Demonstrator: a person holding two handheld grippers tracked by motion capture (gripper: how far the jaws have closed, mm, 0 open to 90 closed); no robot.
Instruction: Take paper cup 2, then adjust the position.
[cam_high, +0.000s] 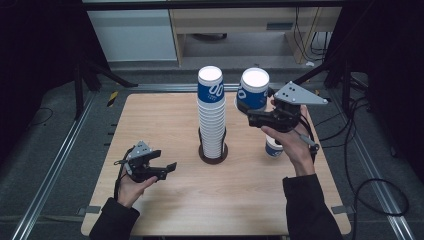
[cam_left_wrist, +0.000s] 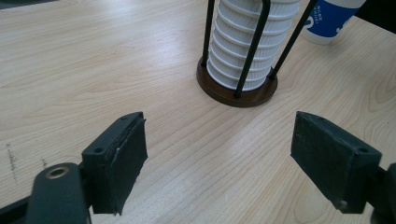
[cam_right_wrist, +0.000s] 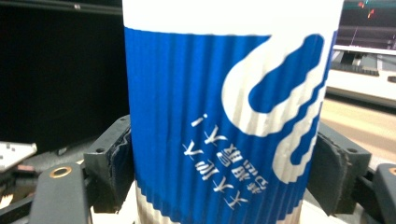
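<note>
Holding item one, a blue-and-white paper cup, inverted, in my right gripper, upper right of centre in the high view; jaws pressed on both ribbed flanks of the cup in the right gripper view, print upside down. Item two: the stack of cups in its wire holder, centre frame, just left of the held cup and apart from it. Item three: a loose cup on the table, lower right of the stack. Judged step: cap the stack; I would keep the cup level, centre its mouth over the top cup, lower straight, grip lightly so the wall does not crush. Left gripper, lower left: jaws wide, empty, low over the table, stack base ahead.
</note>
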